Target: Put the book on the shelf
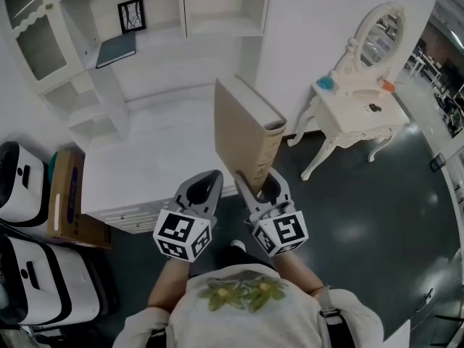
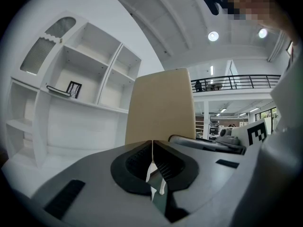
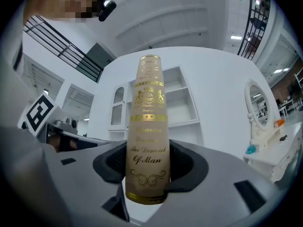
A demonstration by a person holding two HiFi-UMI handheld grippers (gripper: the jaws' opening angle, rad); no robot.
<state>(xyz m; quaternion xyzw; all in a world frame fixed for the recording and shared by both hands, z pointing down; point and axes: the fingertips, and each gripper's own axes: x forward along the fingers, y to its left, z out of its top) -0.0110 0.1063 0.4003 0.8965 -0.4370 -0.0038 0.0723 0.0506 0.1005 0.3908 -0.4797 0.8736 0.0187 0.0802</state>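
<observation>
Head view: one tan book [image 1: 243, 133] stands upright in the right gripper [image 1: 259, 186], over the white desk's [image 1: 159, 158] front edge, open shelves [image 1: 217, 27] beyond. Left gripper view: fingers [image 2: 135, 162] closed, empty. Right gripper view: fingers [image 3: 185, 163] clamp the book's spine.

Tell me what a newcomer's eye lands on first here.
The tan hardback book, spine lettered The Descent of Man, stands upright at centre, clamped in the right gripper. Behind it is a white shelf unit with a small framed picture and a dark book lying flat. A white dressing table with an oval mirror stands to the right.
</observation>
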